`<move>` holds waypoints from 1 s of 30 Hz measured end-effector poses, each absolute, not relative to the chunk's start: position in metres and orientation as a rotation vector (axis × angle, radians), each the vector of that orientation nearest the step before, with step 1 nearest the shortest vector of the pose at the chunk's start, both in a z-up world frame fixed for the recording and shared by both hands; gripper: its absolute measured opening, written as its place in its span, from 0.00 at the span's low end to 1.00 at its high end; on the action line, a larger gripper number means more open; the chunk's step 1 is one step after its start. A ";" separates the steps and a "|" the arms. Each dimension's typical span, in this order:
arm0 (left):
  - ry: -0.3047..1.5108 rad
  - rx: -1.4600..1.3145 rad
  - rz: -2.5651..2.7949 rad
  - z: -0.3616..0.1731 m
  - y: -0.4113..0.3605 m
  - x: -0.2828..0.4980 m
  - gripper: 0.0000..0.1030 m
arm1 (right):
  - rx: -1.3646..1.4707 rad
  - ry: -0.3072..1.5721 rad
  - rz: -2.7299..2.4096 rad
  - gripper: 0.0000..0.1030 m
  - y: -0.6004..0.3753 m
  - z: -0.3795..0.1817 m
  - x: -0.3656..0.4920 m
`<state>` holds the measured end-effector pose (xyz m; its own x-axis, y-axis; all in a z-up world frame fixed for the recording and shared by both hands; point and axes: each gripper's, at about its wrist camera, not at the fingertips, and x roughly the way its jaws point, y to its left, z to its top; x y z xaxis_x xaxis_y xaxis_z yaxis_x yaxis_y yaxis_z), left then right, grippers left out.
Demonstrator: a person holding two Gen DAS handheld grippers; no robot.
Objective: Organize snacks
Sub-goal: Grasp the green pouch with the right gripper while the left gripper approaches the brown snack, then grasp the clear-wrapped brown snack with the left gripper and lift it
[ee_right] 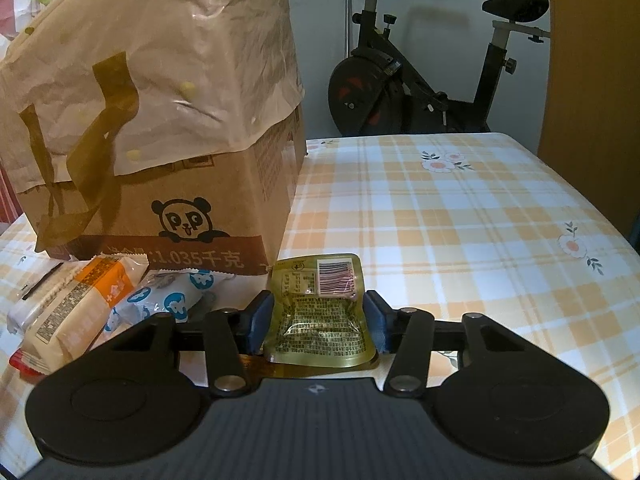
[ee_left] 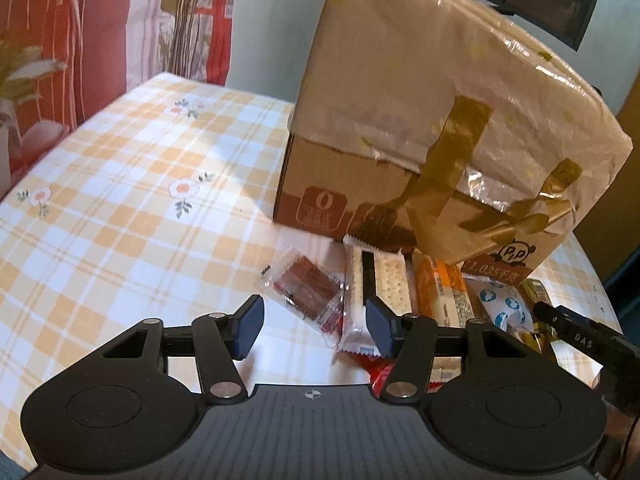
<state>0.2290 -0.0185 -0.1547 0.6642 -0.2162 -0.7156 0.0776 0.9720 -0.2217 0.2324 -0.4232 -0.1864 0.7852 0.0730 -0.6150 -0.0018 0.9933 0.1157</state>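
A cardboard box (ee_left: 320, 184) lined with a cream plastic bag (ee_left: 420, 60) stands on the checked tablecloth (ee_left: 120, 208). Snack packs lie in a row before it: a clear pack of brown pieces (ee_left: 304, 288), a white cracker pack (ee_left: 384, 280), an orange pack (ee_left: 444, 284) and a white-blue pack (ee_left: 504, 304). My left gripper (ee_left: 314, 326) is open, over the near end of the brown pack. My right gripper (ee_right: 318, 320) is shut on a gold-green sachet (ee_right: 320, 312) right of the box (ee_right: 208, 200). The orange (ee_right: 80, 300) and white-blue (ee_right: 168, 300) packs lie to its left.
A red packet (ee_left: 380, 376) lies under the cracker pack near my left gripper. The right gripper's body (ee_left: 580, 336) shows at the left view's right edge. An exercise bike (ee_right: 420, 80) stands behind the table. A flowered curtain (ee_left: 80, 40) hangs at far left.
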 end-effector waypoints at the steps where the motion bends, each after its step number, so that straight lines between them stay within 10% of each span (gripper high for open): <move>1: 0.838 -0.182 -0.166 -0.156 -0.018 0.230 0.50 | 0.114 0.667 0.041 0.50 -0.424 -0.186 0.232; 9: 0.882 -0.219 -0.163 -0.168 -0.019 0.243 0.35 | 0.126 0.667 0.044 0.50 -0.425 -0.187 0.233; 30: 0.863 -0.046 -0.133 -0.187 -0.058 0.308 0.48 | 0.177 0.664 0.057 0.51 -0.430 -0.189 0.234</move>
<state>0.3076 -0.0580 -0.1868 0.6423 -0.1356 -0.7544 0.0983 0.9907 -0.0943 0.2342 -0.4300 -0.1886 0.7867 0.1092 -0.6076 0.0035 0.9834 0.1813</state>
